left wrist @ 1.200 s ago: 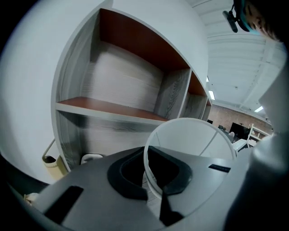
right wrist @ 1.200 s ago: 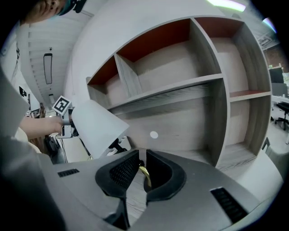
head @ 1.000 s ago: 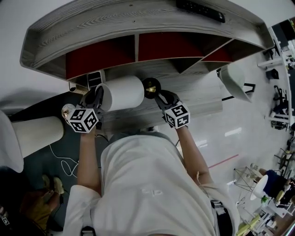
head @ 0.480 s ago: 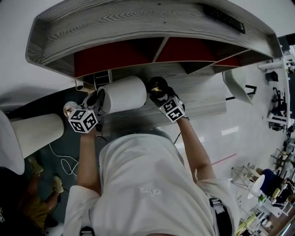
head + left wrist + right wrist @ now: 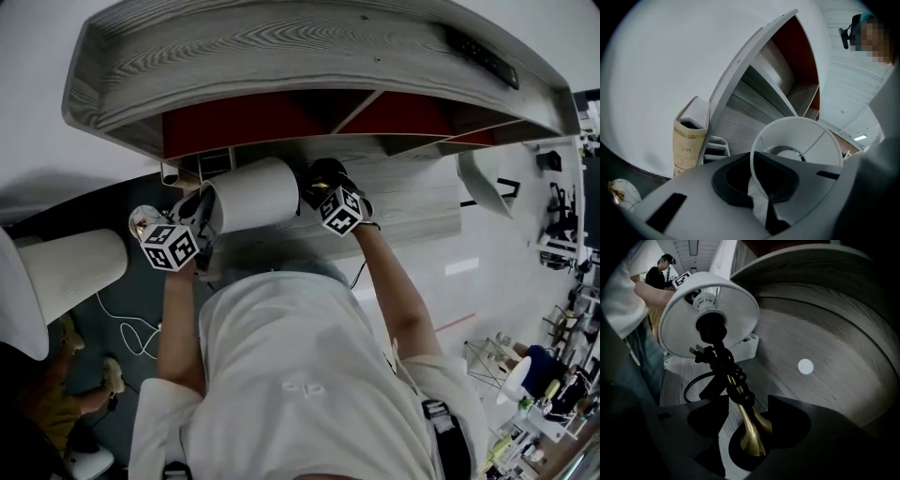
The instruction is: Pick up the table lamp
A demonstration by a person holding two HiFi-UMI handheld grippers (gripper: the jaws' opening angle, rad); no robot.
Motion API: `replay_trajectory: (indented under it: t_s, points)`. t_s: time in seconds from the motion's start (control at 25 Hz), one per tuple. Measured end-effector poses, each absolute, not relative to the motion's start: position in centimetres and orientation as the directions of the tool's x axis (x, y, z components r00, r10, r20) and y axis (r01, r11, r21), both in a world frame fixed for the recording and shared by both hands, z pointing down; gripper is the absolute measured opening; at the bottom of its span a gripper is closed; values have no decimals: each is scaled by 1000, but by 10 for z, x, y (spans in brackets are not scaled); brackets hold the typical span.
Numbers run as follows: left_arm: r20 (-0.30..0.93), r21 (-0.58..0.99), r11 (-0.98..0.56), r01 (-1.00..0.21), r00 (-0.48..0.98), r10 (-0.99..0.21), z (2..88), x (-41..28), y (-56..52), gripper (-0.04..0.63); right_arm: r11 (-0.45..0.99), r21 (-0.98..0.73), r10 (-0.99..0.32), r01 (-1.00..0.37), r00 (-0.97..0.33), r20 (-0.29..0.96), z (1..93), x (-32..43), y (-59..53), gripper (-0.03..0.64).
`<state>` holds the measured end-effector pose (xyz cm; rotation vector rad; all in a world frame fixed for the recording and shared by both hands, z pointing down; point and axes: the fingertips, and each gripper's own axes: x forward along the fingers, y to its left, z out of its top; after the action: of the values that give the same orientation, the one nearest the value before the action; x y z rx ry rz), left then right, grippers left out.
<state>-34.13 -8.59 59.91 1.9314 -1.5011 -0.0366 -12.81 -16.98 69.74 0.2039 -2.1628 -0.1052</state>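
The table lamp (image 5: 251, 194) lies on its side just in front of the grey wooden shelf unit (image 5: 281, 47), under its red compartments, and both claws have it. I cannot tell if it touches the shelf unit's lower board.

The left gripper (image 5: 192, 214) is at the open end of the white shade (image 5: 806, 136). Its jaws are pressed together on the thin rim of the shade: the rim goes down between the two tips, and the round opening stands just past them, toward the shelf unit.

The right gripper (image 5: 323, 187) is at the other end of the lamp. Its jaws are closed around the brass stem (image 5: 749, 425), where the stem becomes wide. A black cord (image 5: 723, 363) is wound around the stem between the jaws and the shade.

A cream box (image 5: 688, 140) with the letters RW stands against the shelf unit's left side.
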Motion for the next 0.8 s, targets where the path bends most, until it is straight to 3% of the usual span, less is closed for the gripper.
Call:
replay_trajectory:
  t_s: [0.32, 0.6, 0.8]
  points:
    - [379, 553, -58, -831, 313, -871, 607, -348, -85, 23, 975, 217, -171, 49, -457, 873, 720, -140, -176, 263]
    - [376, 550, -58, -833, 308, -874, 611, -349, -81, 23, 969, 213, -154, 120, -378, 913, 740, -148, -173, 177]
    - [392, 569, -19, -822, 291, -873, 619, -352, -76, 23, 950, 265, -196, 164, -344, 918, 745, -152, -177, 160]
